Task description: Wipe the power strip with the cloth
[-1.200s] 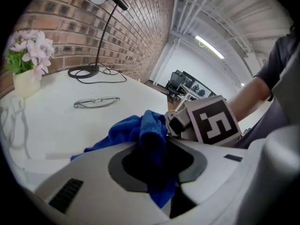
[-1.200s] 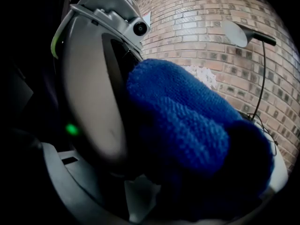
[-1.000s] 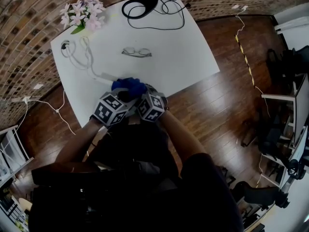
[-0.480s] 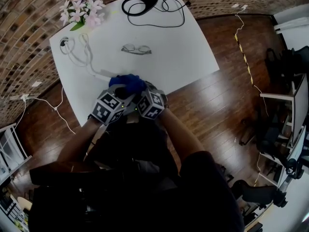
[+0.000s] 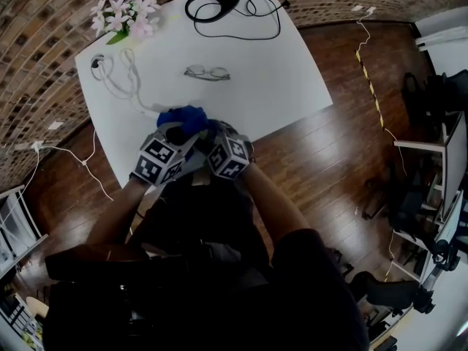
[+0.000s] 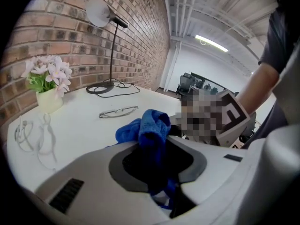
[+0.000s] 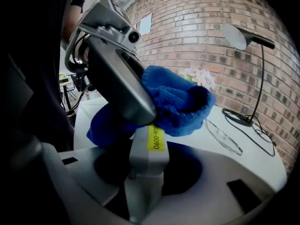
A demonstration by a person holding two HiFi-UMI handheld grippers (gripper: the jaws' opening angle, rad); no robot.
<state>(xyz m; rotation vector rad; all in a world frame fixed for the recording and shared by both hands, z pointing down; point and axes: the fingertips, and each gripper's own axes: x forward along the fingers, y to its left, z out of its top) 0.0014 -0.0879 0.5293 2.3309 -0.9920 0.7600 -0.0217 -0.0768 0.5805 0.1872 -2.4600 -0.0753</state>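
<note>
Along the desk's (image 5: pixel 278 86) near edge, clamps the blue cloth (image 5: pixel 186 118) in the left gripper (image 6: pixel 157 172) and the white power strip (image 7: pixel 149 153) in the right gripper (image 5: pixel 219 141), with cloth draped over strip. Elsewhere: glasses (image 5: pixel 207 74) mid-desk, flowers (image 5: pixel 123 17) at the far left corner, brick wall (image 5: pixel 44 64), wooden floor (image 5: pixel 329 159). Hides most of the strip under cloth and grippers.

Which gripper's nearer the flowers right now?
Left. The left gripper, gripping the cloth, sits on the flowers' side at the table's near edge; the right gripper, holding the power strip, is beside it, farther from them.
</note>
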